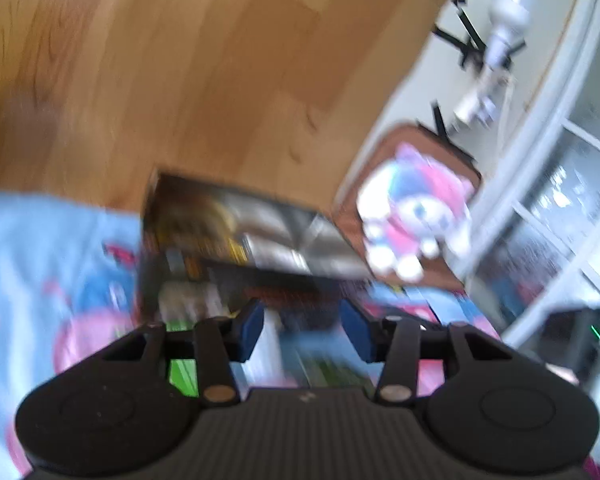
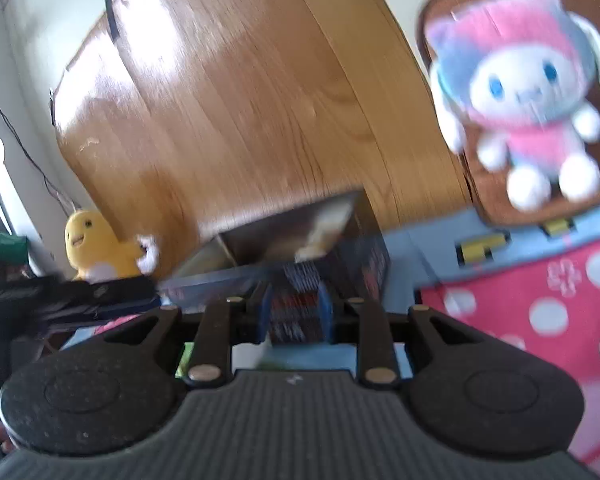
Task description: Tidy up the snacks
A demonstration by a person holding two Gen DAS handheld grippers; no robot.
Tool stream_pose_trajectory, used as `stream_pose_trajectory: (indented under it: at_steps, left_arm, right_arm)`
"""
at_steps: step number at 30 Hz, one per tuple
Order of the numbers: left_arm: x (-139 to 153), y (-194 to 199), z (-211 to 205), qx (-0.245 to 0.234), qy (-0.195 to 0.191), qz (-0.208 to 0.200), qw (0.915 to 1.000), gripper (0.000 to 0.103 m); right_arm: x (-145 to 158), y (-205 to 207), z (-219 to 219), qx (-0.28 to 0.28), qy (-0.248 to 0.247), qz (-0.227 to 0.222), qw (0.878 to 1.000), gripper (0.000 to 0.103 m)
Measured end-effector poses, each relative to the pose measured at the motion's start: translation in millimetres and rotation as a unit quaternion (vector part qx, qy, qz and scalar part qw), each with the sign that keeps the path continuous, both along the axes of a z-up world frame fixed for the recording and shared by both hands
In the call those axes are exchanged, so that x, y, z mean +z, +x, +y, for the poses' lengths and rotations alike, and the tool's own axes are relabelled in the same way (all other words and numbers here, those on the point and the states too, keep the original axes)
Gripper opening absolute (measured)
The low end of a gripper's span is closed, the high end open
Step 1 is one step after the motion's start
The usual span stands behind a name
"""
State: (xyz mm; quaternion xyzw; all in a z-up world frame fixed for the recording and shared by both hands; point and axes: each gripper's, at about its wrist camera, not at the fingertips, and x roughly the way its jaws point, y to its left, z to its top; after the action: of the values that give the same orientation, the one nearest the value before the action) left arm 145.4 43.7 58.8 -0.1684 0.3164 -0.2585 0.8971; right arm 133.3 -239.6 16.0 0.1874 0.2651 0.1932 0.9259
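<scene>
A dark snack box is clamped between the right tongs. The left tongs are held apart just beneath it. Placement is judged next; blur hides details.

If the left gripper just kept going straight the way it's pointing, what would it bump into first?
Most likely the dark snack box lying straight ahead of the left gripper, in front of the wooden board. The picture is blurred, so how far off the box is cannot be told.
</scene>
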Motion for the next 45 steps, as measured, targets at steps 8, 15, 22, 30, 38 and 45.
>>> stream_pose_trajectory:
  at_steps: [8, 15, 22, 30, 38, 45]
  left_arm:
    - [-39, -27, -18, -0.006, 0.008, 0.107, 0.9942, 0.048]
    - [-47, -47, -19, -0.019, -0.014, 0.126, 0.9918, 0.056]
    - [-51, -79, -31, -0.038, -0.008, 0.129, 0.9909, 0.064]
    - [-54, -75, -43, -0.043, -0.031, 0.143, 0.9884, 0.064]
    - [-57, -68, -43, -0.027, -0.047, 0.149, 0.9874, 0.060]
    - [-54, -75, -26, -0.021, -0.044, 0.136, 0.9895, 0.051]
  right_arm:
    - [-29, 24, 14, 0.031, 0.024, 0.106, 0.994, 0.028]
    - [-29, -30, 17, 0.071, 0.061, 0.121, 0.988, 0.023]
    - [-15, -90, -20, 0.007, 0.096, 0.070, 0.993, 0.028]
    - [-35, -99, -54, -0.051, 0.152, 0.126, 0.979, 0.028]
    - [-39, -76, -38, -0.024, 0.132, 0.118, 0.984, 0.027]
    - [-41, -102, -20, 0.039, 0.160, 0.132, 0.977, 0.026]
